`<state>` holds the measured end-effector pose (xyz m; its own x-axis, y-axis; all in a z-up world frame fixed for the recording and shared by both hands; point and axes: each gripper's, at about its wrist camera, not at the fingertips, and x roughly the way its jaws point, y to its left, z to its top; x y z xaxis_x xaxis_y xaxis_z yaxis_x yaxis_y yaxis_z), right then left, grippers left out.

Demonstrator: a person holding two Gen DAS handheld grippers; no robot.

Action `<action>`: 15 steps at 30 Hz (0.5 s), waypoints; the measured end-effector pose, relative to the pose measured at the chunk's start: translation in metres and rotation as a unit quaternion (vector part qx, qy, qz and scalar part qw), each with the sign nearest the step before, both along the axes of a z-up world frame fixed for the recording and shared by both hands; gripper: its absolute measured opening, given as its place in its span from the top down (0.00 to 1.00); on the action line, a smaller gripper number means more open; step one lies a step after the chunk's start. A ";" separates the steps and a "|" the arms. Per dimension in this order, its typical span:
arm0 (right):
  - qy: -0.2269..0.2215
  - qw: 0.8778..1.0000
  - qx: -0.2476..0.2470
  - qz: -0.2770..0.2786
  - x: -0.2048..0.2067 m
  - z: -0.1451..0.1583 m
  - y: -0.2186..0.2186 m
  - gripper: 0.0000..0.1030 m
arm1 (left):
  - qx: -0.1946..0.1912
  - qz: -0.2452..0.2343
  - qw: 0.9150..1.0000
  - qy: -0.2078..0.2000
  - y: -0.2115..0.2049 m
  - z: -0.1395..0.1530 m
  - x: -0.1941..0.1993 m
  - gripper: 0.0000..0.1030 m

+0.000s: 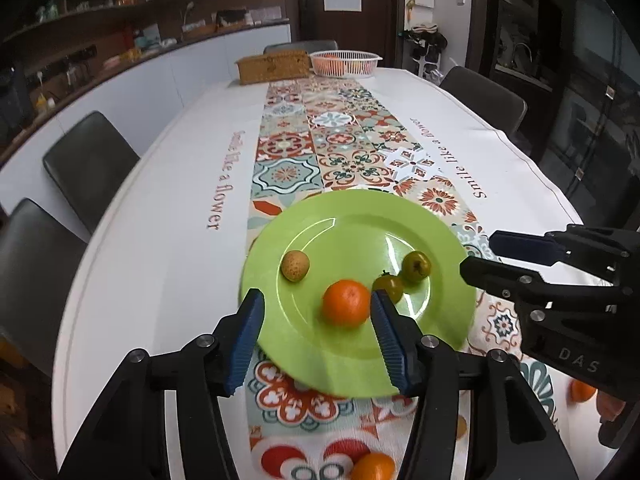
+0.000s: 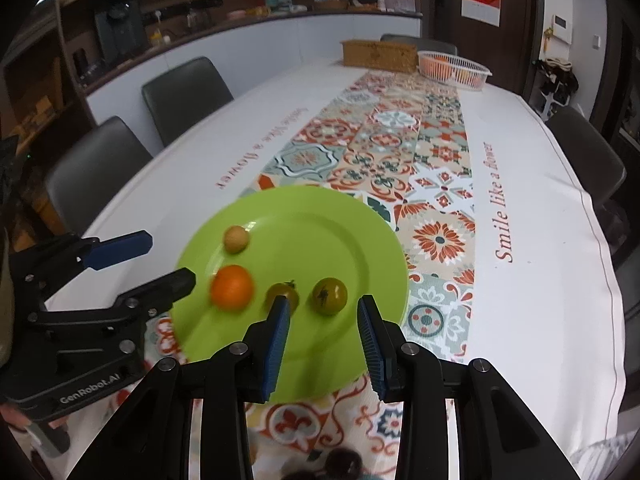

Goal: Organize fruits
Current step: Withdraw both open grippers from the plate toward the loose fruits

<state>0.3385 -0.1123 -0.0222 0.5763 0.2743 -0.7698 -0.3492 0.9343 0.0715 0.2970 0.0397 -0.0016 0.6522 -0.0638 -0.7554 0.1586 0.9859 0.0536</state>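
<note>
Both tongs stand apart and grip nothing — the left tongs (image 1: 318,336) gape around a smooth round orange (image 1: 346,303), its ribbed blue pads clear of the peel. The right tongs (image 2: 324,340) sit just before two small green tomatoes (image 2: 329,295). All lie with a pale speckled fruit (image 1: 295,265) on a glossy lime plate (image 1: 440,240) on the cloth-covered desk (image 1: 160,240).

Left wrist view: I look from the table's (image 1: 168,280) near end, tilted down along its length, close over the green plate (image 1: 320,352); right gripper (image 1: 476,256) enters from the frame's right.
Right wrist view: same near end, same downward tilt, close; left gripper (image 2: 170,258) enters from the left.
Shared: plate (image 2: 360,240), patterned runner (image 2: 400,140), far-end white basket (image 2: 456,66).
</note>
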 end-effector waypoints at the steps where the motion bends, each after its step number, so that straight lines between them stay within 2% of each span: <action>1: -0.004 1.000 0.003 0.000 -0.004 0.004 -0.001 0.65 | 0.000 -0.001 1.000 -0.005 -0.001 0.004 -0.005 0.48; 7: -0.028 0.999 0.015 0.003 -0.039 0.024 -0.010 0.65 | -0.010 0.006 0.999 -0.047 -0.005 0.028 -0.043 0.43; 15: -0.054 0.998 0.029 0.000 -0.086 0.042 -0.025 0.65 | -0.022 0.002 0.997 -0.080 -0.019 0.049 -0.090 0.40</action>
